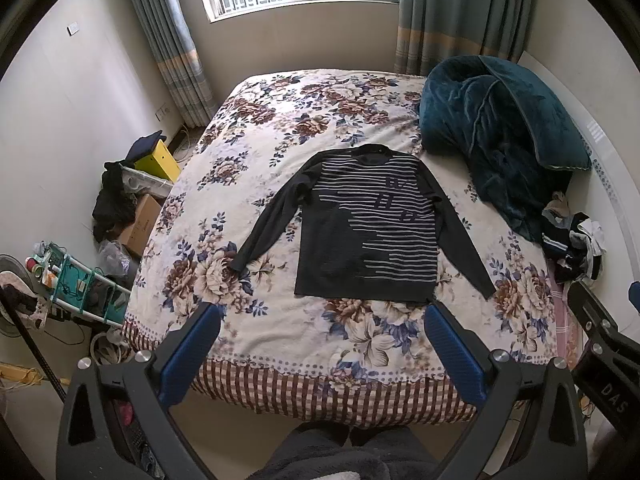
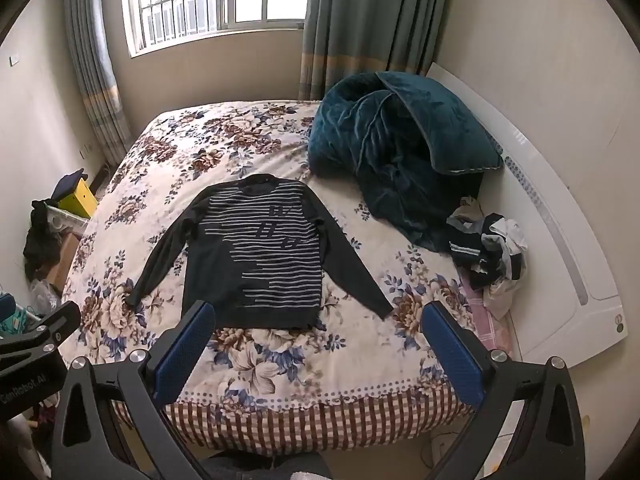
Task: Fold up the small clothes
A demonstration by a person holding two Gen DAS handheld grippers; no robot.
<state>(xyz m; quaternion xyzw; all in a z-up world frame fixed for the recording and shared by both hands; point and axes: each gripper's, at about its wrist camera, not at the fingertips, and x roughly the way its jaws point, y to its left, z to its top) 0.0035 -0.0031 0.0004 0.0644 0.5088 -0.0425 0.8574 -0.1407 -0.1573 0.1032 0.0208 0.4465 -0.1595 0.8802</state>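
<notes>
Garment: a dark long-sleeved knit sweater with pale horizontal stripes (image 1: pixel 366 236) lies flat, front up, in the middle of the floral-printed bedspread (image 1: pixel 280 332), collar toward the window, hem nearest the grippers, both sleeves angled out and down.
Step in hand: judging by the flat, unfolded layout, folding has not begun; this looks like the approach before the first grasp.
Left gripper (image 1: pixel 322 356): held above the foot of the bed, blue-padded fingers spread wide, nothing between them, well short of the hem.
Right gripper (image 2: pixel 316 354): likewise wide apart and empty, hovering near the hem without touching it.
Next move: probably each gripper must descend to a sleeve cuff or shoulder edge, pinch only the top cloth, and carry the sleeve across the chest.
Risk: thin knit may bunch or drag the bedspread with it.
Surroundings: a crumpled teal plush blanket (image 2: pixel 400 148) by the white headboard (image 2: pixel 560 248); a small heap of mixed clothes (image 2: pixel 486 252) beside it, well apart from the sweater.
</notes>
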